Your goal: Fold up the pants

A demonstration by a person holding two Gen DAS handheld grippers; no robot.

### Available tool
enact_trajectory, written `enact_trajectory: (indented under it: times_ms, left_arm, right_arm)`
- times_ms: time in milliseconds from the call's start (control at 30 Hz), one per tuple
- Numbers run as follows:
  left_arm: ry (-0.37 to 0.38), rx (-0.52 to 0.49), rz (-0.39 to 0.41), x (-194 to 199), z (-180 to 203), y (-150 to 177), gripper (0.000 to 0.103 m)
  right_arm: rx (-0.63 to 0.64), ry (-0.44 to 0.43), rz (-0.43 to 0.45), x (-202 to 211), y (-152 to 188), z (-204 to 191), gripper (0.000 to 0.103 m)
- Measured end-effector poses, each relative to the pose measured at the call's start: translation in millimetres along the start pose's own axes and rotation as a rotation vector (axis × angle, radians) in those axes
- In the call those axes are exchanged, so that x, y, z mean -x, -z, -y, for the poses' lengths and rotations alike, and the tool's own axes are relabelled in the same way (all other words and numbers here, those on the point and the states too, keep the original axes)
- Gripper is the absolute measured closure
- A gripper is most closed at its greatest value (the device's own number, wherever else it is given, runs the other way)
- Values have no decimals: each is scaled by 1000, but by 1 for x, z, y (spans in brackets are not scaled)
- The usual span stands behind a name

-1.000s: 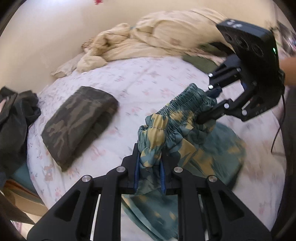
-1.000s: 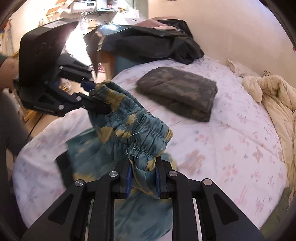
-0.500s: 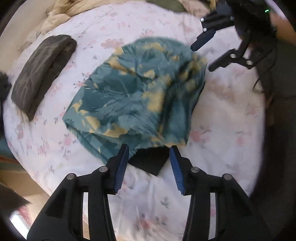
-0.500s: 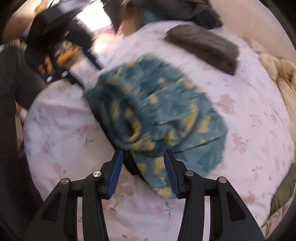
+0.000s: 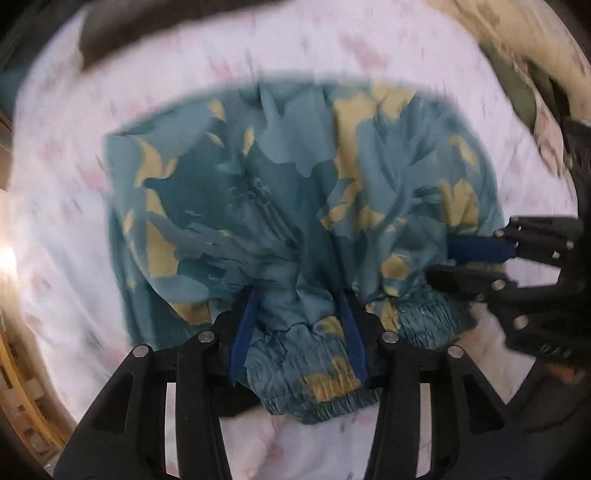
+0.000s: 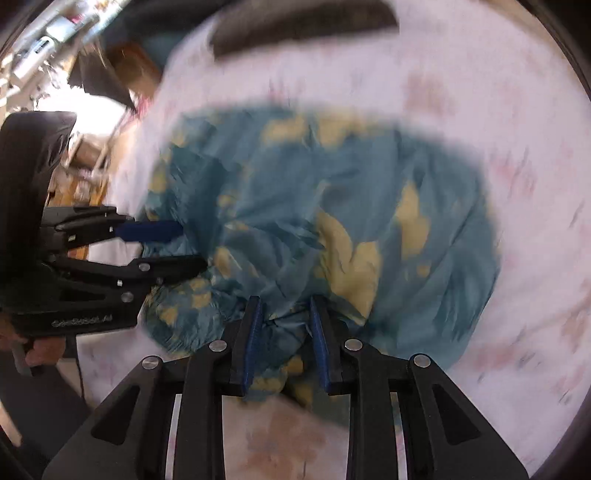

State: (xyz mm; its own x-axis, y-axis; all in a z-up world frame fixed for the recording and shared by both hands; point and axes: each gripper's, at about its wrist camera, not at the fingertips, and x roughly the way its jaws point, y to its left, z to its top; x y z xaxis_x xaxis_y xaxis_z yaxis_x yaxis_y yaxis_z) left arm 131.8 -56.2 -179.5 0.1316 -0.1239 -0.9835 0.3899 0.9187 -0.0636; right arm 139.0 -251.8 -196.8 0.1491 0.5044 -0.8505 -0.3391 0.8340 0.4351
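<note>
**Now both grippers are down on the waistband**

Plainly, the pants [image 5: 295, 192] lie bunched on the bed [image 5: 66, 206], a teal and yellow heap near its front edge, with the gathered elastic waistband [image 5: 332, 373] nearest the cameras.

The left gripper [image 5: 297, 332] stands partly open with the waistband between its blue pads [image 5: 242, 332]. Its jaws have been opening, and the cloth fills the gap, but the blur hides whether the pads press on it, so I cannot tell if it has a hold. The right gripper [image 6: 286, 339] is narrower; its jaws have just been closing, and a fold of cloth sits between the pads [image 6: 255, 332], which seem to touch it on both sides. I judge that a pinch, though not a sure one.

As to handling, the fabric looks thin, light and limp. It will not keep a shape, it will drape and slide over the sheet, and a loose pinch could slip off a single layer. The waistband is the thickest and firmest part, so it is the best place to hold: one gripper near each end, taking both layers together, then pulling apart to flatten the heap before any fold.

A folded dark garment [image 6: 303, 29] lies well apart at the far side.
</note>
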Motion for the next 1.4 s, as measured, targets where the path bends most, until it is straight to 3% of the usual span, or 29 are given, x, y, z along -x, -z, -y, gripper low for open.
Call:
enact_trajectory:
  times_ms: [67,133,200,267,367,467,567,667,800,867,933,967,1000,1033,1133,1400]
  left_arm:
    - [18,-21,6,9,1,4,60]
    - [43,6,32,24,-7,2,59]
    - [72,63,97,43,-23,-1,51]
    - [44,146,186,58,-47,-8,39]
    - [19,309,241,60,-92,-17,37]
    - [74,418,244,47,-116,-22,37]
    - [83,429,255,37,-117,-26,39]
    - [78,368,259,34,-108,-32,48]
    - [33,332,261,36,-103,-52,52]
    - [-14,307,245,33,-99,-55,66]
    - [-35,295,224,28,-95,-58,70]
    - [-38,286,219,26,-93,-60,81]
    - [-54,275,219,26,-90,-61,91]
    - [-68,261,220,25,-87,-62,95]
    - [-114,220,222,26,-81,-63,100]
    - [-192,210,204,27,-78,-63,102]
  right_arm:
    - [0,-40,-12,6,11,4,76]
    - [-26,-65,32,25,14,12,73]
    - [-103,-88,130,50,9,29,71]
    - [-183,-87,212,66,2,48,69]
    - [-325,-77,291,79,-10,84,65]
    - [-456,-121,280,68,-23,118,64]
    - [-523,-123,268,57,-23,134,64]
    - [-531,-114,263,55,-28,140,64]
    - [-491,-82,276,54,-32,133,64]
    - [-467,-47,276,53,-37,130,64]
    - [-440,-37,273,52,-40,126,64]
    - [-428,-41,263,49,-40,124,65]
    - [-410,-41,246,47,-41,121,68]
    - [-381,-32,225,43,-43,117,75]
    - [-330,16,216,41,-43,109,96]
    - [-334,33,268,59,-47,113,99]
